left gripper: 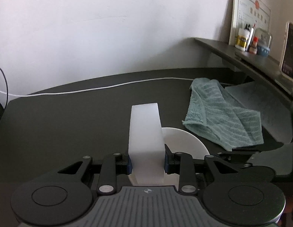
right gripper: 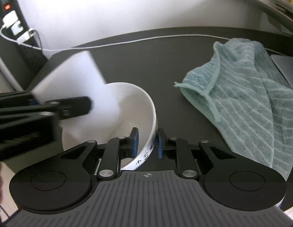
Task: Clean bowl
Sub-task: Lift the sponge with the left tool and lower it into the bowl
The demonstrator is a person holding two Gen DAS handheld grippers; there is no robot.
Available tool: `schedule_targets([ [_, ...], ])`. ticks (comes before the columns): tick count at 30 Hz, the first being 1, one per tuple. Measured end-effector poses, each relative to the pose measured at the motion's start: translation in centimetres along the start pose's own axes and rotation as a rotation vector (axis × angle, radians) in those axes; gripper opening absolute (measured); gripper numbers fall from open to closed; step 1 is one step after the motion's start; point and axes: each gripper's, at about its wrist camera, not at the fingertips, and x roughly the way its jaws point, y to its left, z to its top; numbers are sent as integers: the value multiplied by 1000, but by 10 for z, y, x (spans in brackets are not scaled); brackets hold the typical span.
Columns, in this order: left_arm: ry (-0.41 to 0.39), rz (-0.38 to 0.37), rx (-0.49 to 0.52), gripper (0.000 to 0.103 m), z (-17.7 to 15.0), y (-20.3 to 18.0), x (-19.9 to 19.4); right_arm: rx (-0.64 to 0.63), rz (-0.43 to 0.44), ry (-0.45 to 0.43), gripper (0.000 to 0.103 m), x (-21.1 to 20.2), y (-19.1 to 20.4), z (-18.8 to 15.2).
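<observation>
A white bowl [right gripper: 127, 102] with black lettering on its outer wall stands on the dark table; in the left wrist view only part of the bowl [left gripper: 184, 141] shows behind the sponge. My right gripper [right gripper: 147, 141] is shut on the bowl's near rim, one pad inside and one outside. My left gripper [left gripper: 147, 160] is shut on a white sponge block [left gripper: 145, 132]. From the right wrist view the sponge [right gripper: 76, 79] hangs tilted over the bowl's left side, held by the left gripper [right gripper: 52, 107], and looks blurred.
A teal striped towel [right gripper: 244, 98] lies crumpled to the right of the bowl. A white cable [right gripper: 146, 38] runs along the table's far edge to a power strip [right gripper: 12, 19] at left. A raised shelf [left gripper: 241, 54] at right carries bottles and a card.
</observation>
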Motion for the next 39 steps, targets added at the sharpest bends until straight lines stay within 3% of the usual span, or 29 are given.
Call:
schedule_targets([
  [4, -9, -28, 21, 29, 1, -4, -9, 3, 22, 3, 16, 0, 0, -1],
  [12, 6, -85, 67, 30, 3, -13, 17, -47, 34, 6, 17, -1, 0, -3],
  [18, 3, -27, 30, 31, 1, 1, 6, -36, -54, -18, 11, 3, 7, 2],
  [26, -43, -28, 10, 30, -2, 1, -31, -23, -43, -18, 9, 7, 14, 8],
  [32, 26, -22, 19, 29, -6, -1, -3, -2, -20, -7, 8, 10, 7, 10],
  [39, -30, 12, 54, 30, -1, -1, -24, 0, -35, -18, 8, 8, 11, 12],
])
